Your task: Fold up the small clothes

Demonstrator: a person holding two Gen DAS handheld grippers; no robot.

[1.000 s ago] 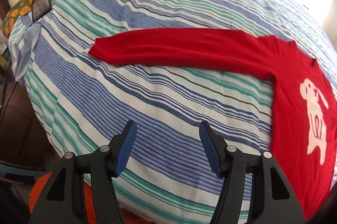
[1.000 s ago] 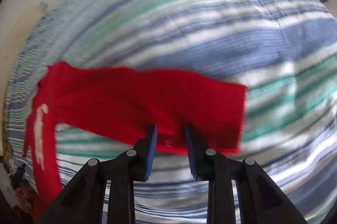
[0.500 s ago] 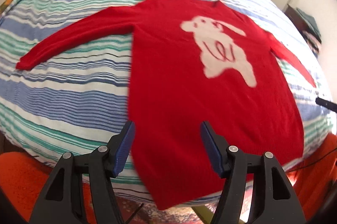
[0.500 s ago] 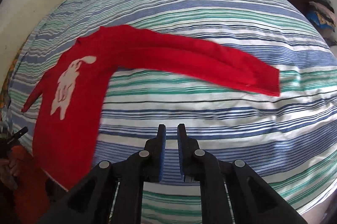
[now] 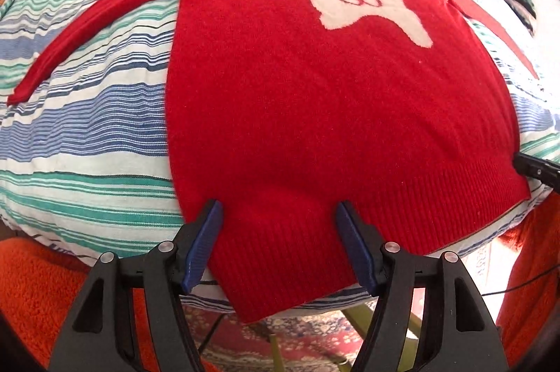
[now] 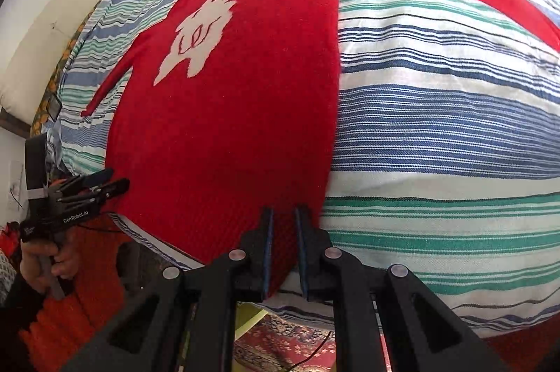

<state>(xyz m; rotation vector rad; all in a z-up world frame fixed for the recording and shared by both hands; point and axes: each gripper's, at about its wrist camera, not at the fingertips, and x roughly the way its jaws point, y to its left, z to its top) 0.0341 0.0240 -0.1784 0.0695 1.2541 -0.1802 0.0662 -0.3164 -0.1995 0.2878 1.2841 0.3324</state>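
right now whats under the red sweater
The striped bedcover lies under the red sweater, showing all around it. Whatever is directly beneath the sweater is covered.

Your black left gripper point(image 5: 278, 242) has blue pads and silver screws; white "GenRobot.AI" lettering at nine o'clock.

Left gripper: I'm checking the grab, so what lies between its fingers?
In the left wrist view, the red sweater's ribbed hem lies between the left gripper's open fingers.

Your two wrist cameras looked steeply down past each claw, close over the bed's near edge, sharing the red sweater point(image 5: 297, 98).
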